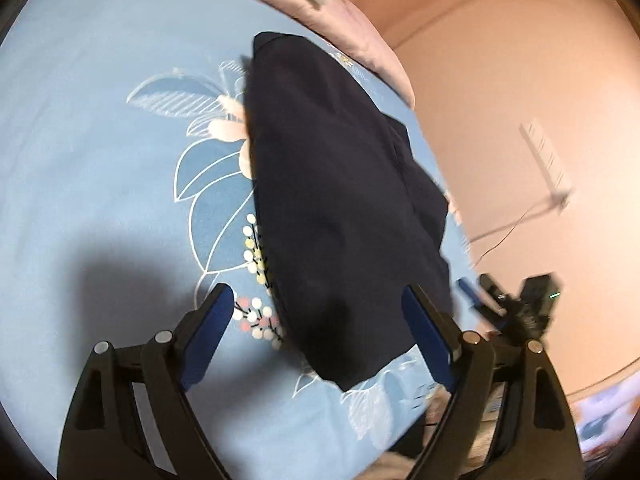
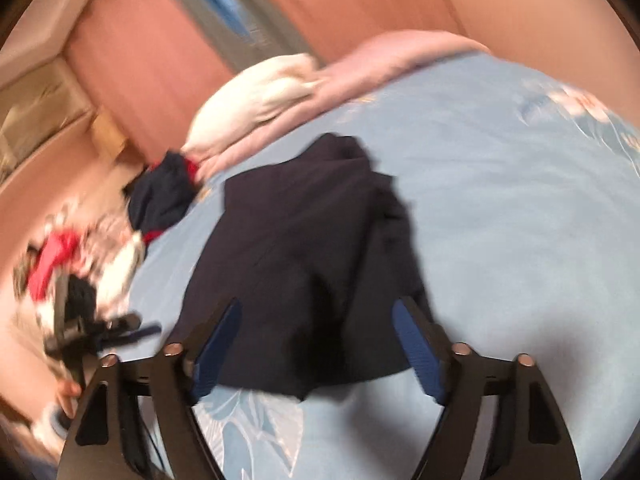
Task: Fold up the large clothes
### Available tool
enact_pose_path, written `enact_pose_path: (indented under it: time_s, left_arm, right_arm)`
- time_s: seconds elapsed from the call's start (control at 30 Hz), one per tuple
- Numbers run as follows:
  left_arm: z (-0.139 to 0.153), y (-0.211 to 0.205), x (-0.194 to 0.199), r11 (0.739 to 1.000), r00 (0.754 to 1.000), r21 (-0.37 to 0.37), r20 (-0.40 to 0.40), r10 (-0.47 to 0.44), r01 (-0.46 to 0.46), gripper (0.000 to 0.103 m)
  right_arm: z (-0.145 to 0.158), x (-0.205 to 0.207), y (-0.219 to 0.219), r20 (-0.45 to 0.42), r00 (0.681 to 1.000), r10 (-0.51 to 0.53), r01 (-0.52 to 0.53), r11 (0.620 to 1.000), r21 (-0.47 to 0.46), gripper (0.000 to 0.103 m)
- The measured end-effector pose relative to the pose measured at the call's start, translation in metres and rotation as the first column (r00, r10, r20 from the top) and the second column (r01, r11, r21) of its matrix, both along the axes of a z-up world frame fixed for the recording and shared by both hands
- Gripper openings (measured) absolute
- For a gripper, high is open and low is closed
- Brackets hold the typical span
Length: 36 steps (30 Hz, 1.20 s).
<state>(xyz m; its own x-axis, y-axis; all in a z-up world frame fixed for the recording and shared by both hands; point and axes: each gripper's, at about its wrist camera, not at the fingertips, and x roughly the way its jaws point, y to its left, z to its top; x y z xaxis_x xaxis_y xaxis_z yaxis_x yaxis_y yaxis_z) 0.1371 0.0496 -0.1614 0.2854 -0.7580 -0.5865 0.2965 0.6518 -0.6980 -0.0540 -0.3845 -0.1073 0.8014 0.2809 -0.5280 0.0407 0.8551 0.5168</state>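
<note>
Dark navy garment (image 1: 340, 208) lies folded lengthwise on the blue floral bed sheet (image 1: 100, 140), near the pink quilt (image 2: 400, 56) and white pillow (image 2: 256, 100). L gripper (image 1: 318, 304) fingers spread wide, nothing held; R gripper (image 2: 316, 316) same, wide, empty. Garment's near end sits btw both sets of fingers, untouched. Clothes pile (image 2: 160, 196) off bed edge.

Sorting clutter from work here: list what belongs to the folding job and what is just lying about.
For the job:
- dark garment, lying on the bed sheet
- left gripper, open
- right gripper, open

Just lying about:
- white pillow
- pink blanket
- clothes pile at the bed's edge
- power strip on the floor
</note>
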Motion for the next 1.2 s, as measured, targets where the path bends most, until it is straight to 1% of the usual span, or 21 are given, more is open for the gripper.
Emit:
enact_pose_path:
  time_s: [0.07, 0.13, 0.17, 0.23, 0.3, 0.33, 0.5, 0.6, 0.8, 1.0, 1.03, 1.2]
  left_arm:
    - [-0.007, 0.003, 0.008, 0.998, 0.999, -0.07, -0.051, -0.01, 0.007, 0.086]
    - [-0.013, 0.002, 0.015, 0.99, 0.995, -0.14, -0.097, -0.031, 0.017, 0.086]
    - [-0.015, 0.001, 0.018, 0.988, 0.993, -0.155, -0.11, -0.039, 0.022, 0.086]
    - [-0.018, -0.002, 0.021, 0.987, 0.991, -0.158, -0.129, -0.042, 0.021, 0.086]
    - [-0.023, -0.005, 0.026, 0.986, 0.988, -0.166, -0.146, -0.048, 0.023, 0.086]
    - [-0.026, -0.007, 0.028, 0.985, 0.986, -0.172, -0.156, -0.051, 0.024, 0.086]
    - [-0.041, -0.017, 0.041, 0.978, 0.978, -0.206, -0.195, -0.072, 0.031, 0.086]
    - [-0.041, -0.02, 0.045, 0.976, 0.978, -0.214, -0.191, -0.083, 0.041, 0.086]
    - [-0.041, -0.025, 0.056, 0.979, 0.978, -0.192, -0.184, -0.102, 0.066, 0.086]
    - [-0.038, -0.032, 0.06, 0.982, 0.979, -0.167, -0.168, -0.116, 0.088, 0.094]
    - [-0.038, -0.034, 0.061, 0.983, 0.979, -0.159, -0.165, -0.12, 0.093, 0.095]
    - [-0.037, -0.047, 0.066, 0.986, 0.98, -0.132, -0.151, -0.126, 0.106, 0.096]
  right_arm:
    - [-0.007, 0.01, -0.014, -0.026, 0.999, -0.028, 0.03, 0.997, 0.065, 0.088]
    - [-0.017, 0.023, -0.028, -0.051, 0.998, -0.029, 0.037, 0.987, 0.157, 0.094]
    - [-0.022, 0.028, -0.032, -0.06, 0.998, -0.027, 0.039, 0.98, 0.197, 0.094]
    - [-0.033, 0.043, -0.043, -0.09, 0.995, -0.032, 0.056, 0.956, 0.287, 0.095]
    - [-0.04, 0.054, -0.046, -0.098, 0.995, -0.004, 0.038, 0.938, 0.345, 0.095]
    - [-0.043, 0.059, -0.046, -0.104, 0.994, 0.011, 0.027, 0.932, 0.36, 0.095]
    - [-0.043, 0.077, -0.036, -0.114, 0.992, 0.056, -0.016, 0.944, 0.329, 0.097]
    - [-0.042, 0.088, -0.031, -0.135, 0.987, 0.083, -0.039, 0.952, 0.303, 0.097]
    - [-0.043, 0.098, -0.029, -0.147, 0.978, 0.148, -0.104, 0.958, 0.268, 0.098]
    - [-0.042, 0.109, -0.019, -0.153, 0.97, 0.187, -0.149, 0.961, 0.231, 0.099]
    - [-0.042, 0.109, -0.017, -0.152, 0.97, 0.192, -0.156, 0.963, 0.221, 0.1]
    - [-0.042, 0.11, -0.012, -0.153, 0.966, 0.208, -0.178, 0.966, 0.188, 0.101]
